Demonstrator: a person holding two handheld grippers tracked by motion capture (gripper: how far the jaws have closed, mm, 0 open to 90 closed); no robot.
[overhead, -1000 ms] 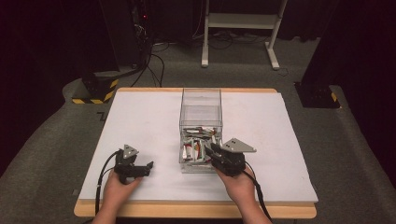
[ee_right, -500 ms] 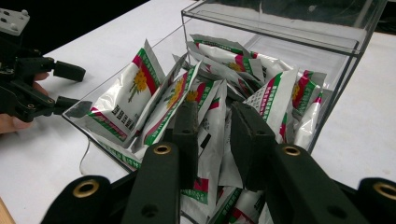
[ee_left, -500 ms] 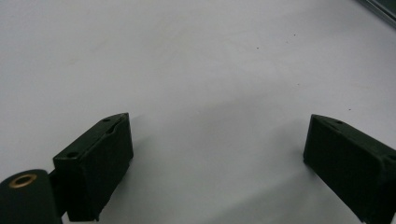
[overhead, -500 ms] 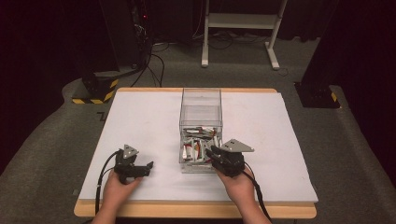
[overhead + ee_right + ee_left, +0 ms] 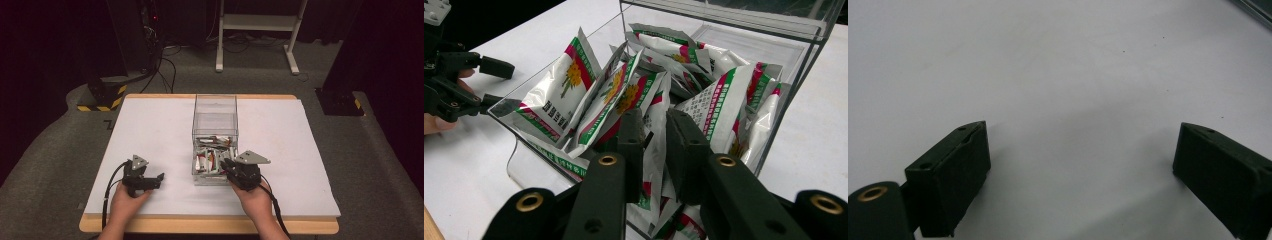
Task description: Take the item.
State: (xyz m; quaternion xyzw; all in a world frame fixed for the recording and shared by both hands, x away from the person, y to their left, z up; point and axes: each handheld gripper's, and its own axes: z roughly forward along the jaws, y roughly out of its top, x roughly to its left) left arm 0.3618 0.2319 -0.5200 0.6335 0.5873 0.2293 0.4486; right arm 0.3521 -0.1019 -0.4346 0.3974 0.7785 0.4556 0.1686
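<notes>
Right gripper (image 5: 655, 145) is dipped into the clear box (image 5: 215, 107), jaws just closing on one upright packet (image 5: 655, 150) wedged between them. It's silver foil with red-green stripes. Left gripper (image 5: 1080, 165) sits open on the white table (image 5: 150, 130).

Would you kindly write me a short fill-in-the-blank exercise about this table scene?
1. The sachets lie in a clear ____ box.
2. The right tongs have been closing around a ____.
3. The left tongs rest open over the bare ____ table cover.
4. The open side of the box faces the ____ tongs.

Missing words: plastic; sachet; white; right
</notes>
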